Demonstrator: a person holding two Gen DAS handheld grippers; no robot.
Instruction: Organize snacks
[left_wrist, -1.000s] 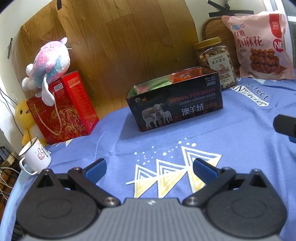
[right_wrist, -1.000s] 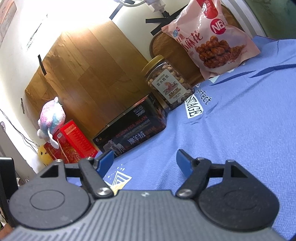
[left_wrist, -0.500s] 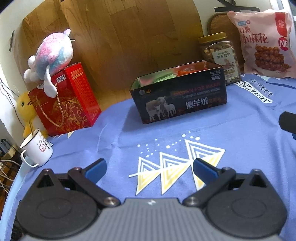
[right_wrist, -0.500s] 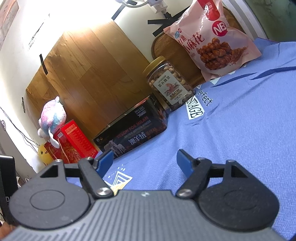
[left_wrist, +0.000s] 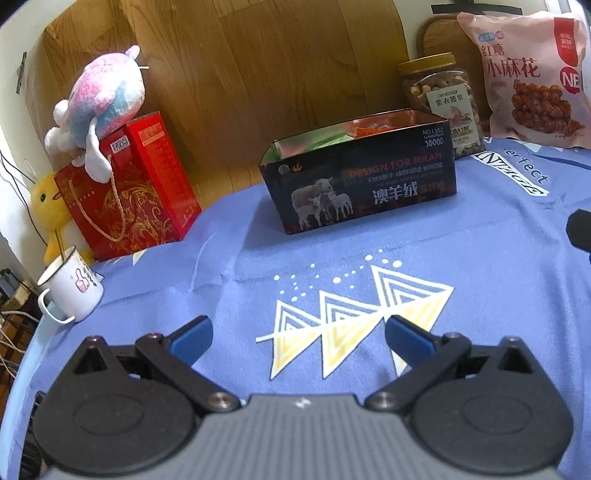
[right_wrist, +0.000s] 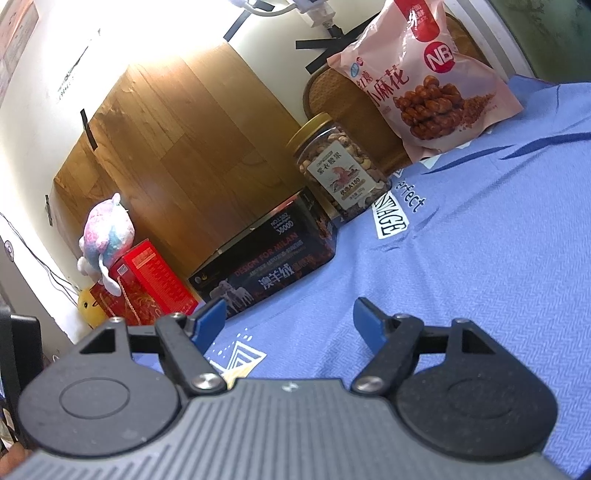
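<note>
A dark open box (left_wrist: 364, 188) printed with sheep stands on the blue cloth (left_wrist: 480, 258); green and orange packets show inside it. Behind its right end stands a clear nut jar (left_wrist: 441, 98) with a gold lid. A pink bag of twisted snacks (left_wrist: 528, 74) leans at the far right. My left gripper (left_wrist: 297, 338) is open, empty, low over the cloth well in front of the box. In the right wrist view the box (right_wrist: 266, 266), jar (right_wrist: 340, 170) and bag (right_wrist: 424, 74) lie ahead; my right gripper (right_wrist: 290, 319) is open and holds nothing.
A red gift box (left_wrist: 129, 188) with a pink-blue plush (left_wrist: 98, 99) on top stands at the left, a yellow plush (left_wrist: 48, 206) behind it. A white mug (left_wrist: 72, 288) sits at the cloth's left edge. A wooden board (left_wrist: 258, 66) backs the table. The right gripper's dark tip (left_wrist: 580, 230) shows at the left wrist view's right edge.
The left gripper has drawn back and risen a little, so the box sits farther off. The right gripper has shifted slightly. Both stay open.
</note>
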